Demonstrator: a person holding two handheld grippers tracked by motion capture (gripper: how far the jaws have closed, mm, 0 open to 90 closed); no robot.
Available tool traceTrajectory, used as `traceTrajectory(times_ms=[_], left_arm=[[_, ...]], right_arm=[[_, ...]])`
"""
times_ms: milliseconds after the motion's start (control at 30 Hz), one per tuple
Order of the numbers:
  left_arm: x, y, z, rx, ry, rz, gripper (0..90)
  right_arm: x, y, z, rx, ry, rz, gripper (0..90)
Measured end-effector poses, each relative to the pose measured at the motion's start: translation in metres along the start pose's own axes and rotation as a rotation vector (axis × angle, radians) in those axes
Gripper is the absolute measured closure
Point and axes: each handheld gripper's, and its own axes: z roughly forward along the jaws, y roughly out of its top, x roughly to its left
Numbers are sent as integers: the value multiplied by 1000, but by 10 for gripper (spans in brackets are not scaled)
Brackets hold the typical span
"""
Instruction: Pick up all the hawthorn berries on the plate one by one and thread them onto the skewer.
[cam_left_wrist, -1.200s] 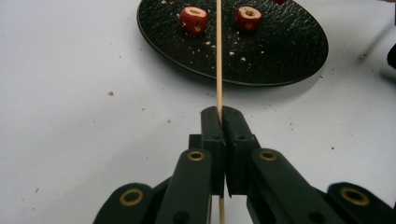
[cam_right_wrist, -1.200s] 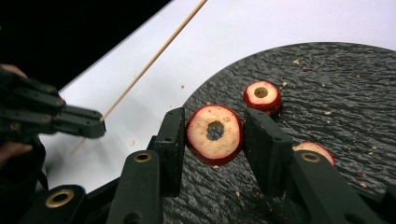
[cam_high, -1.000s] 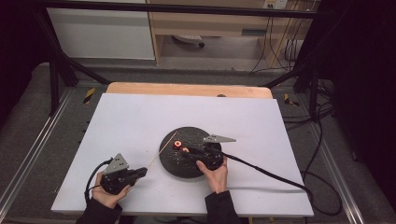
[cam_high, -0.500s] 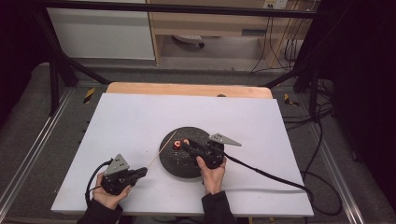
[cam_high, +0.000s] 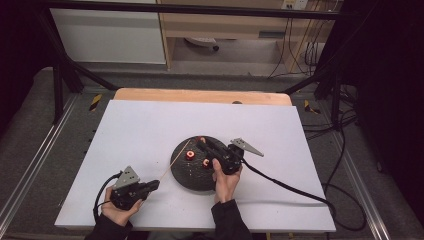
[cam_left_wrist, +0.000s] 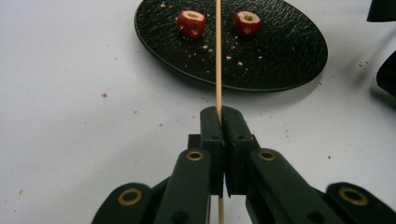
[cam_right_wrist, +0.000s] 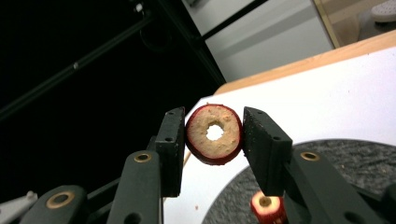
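Red-skinned fruit ring (cam_right_wrist: 214, 134), pale flesh, cored, apparently hawthorn

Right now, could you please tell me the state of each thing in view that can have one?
Thin wooden skewer: clamped in the left gripper, tip over the plate.
Cored red fruit slice: gripped in the right gripper, lifted, hole facing the camera.
Two red fruit pieces: loose on the plate.
Round black plate: flat on the white table, crumbs scattered.
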Motion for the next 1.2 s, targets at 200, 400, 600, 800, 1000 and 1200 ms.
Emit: traceTrajectory(times_ms=[200, 400, 600, 800, 1000, 1200], left_arm=[[-2, 1, 0, -15, -2, -7, 879], [-6, 1, 1, -27, -2, -15, 879], [-10, 3, 3, -39, -13, -32, 879], [-17, 6, 7, -51, -21, -45, 879], [-24, 8, 14, -55, -35, -52, 878], [-27, 8, 17, -57, -40, -65, 879]], right_arm=[[-3, 1, 4, -65, 0, 32, 607], [-4, 0, 8, -132, 1, 78, 608], [-5, -3, 11, -189, 4, 94, 608], [-7, -5, 13, -216, 11, 106, 608], [-7, -7, 14, -244, 22, 111, 608], [-6, -9, 14, -274, 35, 126, 609]])
